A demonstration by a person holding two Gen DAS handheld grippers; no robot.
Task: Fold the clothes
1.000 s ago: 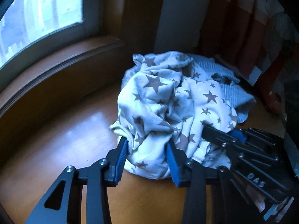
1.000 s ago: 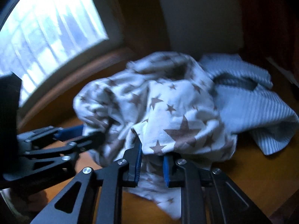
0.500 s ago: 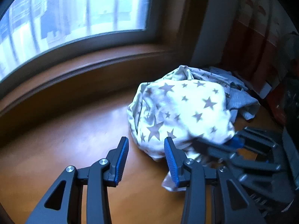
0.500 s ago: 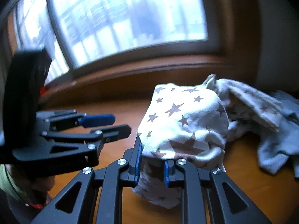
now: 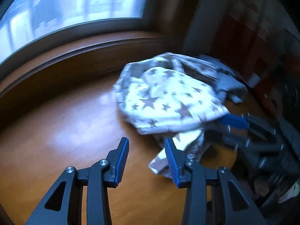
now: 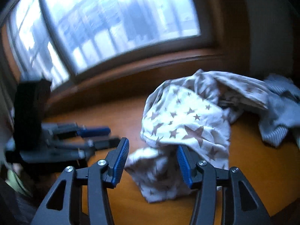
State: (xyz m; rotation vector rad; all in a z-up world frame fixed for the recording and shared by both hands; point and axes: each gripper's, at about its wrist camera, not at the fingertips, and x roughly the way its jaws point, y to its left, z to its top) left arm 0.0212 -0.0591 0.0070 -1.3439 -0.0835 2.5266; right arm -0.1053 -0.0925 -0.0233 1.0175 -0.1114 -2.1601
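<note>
While both hand-held grippers hover low over the wooden table [image 5: 61, 131], the entry runs as follows.

Item: star-print garment [image 5: 168, 101], white with grey-brown stars, crumpled in a heap on the table below the window [image 6: 116, 18]. A loose tail of it droops toward the near edge. Behind it, on the far right, lies a blue striped garment [image 6: 277, 116], touching or partly under the star cloth.

Left gripper [image 5: 146, 150]: jaws apart, nothing between them, only bare wood showing in the gap. The heap lies ahead and to its right; the drooping tail passes just behind its right finger.

Right gripper [image 6: 152, 155]: jaws opening, the tail of the star cloth lying loosely between the pads without being pinched, so far as the blur allows me to judge.

Governing relation: the heap sits directly in front of the right gripper and off to one side of the left, so the right hand is the nearer. The garment's long axis appears to run from the near tail back toward the striped piece. Folding is not yet begun; the cloth wants spreading flat first.
</note>
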